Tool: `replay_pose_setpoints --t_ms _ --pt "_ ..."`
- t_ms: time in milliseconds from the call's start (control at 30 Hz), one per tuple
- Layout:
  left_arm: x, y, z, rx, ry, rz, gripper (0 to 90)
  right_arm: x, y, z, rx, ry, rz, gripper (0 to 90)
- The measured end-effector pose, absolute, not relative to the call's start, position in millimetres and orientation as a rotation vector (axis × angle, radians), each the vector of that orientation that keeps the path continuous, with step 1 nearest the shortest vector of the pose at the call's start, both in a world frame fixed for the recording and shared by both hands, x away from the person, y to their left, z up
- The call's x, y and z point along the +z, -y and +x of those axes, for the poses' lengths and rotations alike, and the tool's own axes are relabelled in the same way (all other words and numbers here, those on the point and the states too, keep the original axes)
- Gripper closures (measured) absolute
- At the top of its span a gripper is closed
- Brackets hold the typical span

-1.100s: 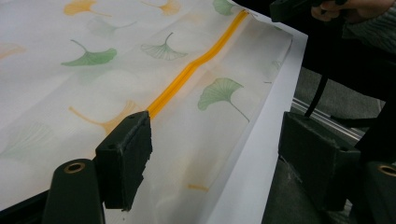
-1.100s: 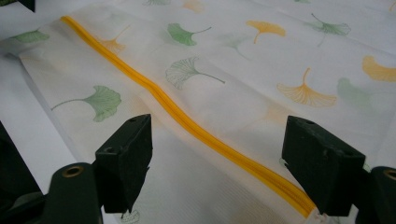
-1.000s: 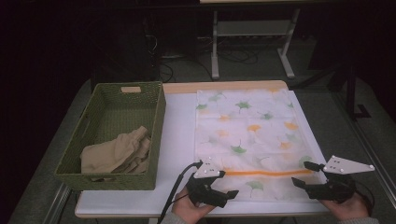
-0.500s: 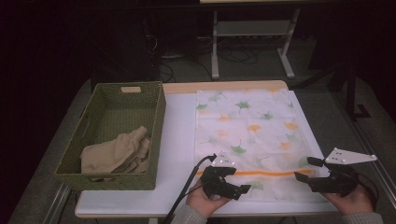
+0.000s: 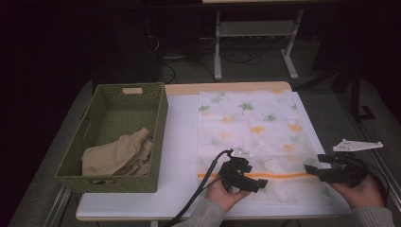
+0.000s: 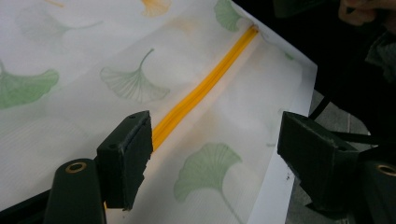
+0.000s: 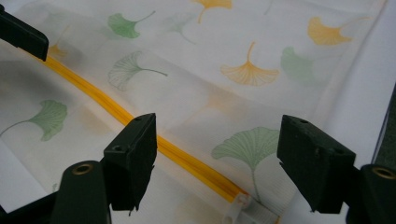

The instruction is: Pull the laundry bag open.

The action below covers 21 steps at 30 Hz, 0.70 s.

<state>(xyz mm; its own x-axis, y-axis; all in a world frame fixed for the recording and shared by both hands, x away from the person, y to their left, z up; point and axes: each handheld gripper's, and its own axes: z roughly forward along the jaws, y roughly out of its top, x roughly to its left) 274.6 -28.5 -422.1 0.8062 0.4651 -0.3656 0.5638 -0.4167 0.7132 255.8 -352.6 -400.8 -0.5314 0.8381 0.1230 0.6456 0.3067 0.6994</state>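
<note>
Leaf-print mesh bag [image 5: 255, 137] lies flat on table [image 5: 182, 142], 3 o'clock of green basket [image 5: 116, 137]. Left tongs [image 5: 253, 185] apart over its orange zipper [image 5: 283, 175]. Right tongs [image 5: 322, 171] apart, just closing slightly, nothing gripped, at zipper's 3 o'clock end.

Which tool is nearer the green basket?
Left. The left tool hovers over the cloth's near edge, closer to the basket; the right tool is at the cloth's far corner.

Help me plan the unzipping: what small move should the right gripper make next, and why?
Probably lower the right gripper onto the zipper pull and close. Its jaws stand open with nothing between them, and the pull lies just below them at the orange zipper's end on the mesh bag.
</note>
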Motion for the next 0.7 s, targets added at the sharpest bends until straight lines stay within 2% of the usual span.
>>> replay_pose_setpoints --t_ms 700 --pt "-407.7 93.5 295.1 -0.217 -0.797 2.092 27.1 -404.0 381.5 266.4 0.997 -2.288 1.630 36.4"
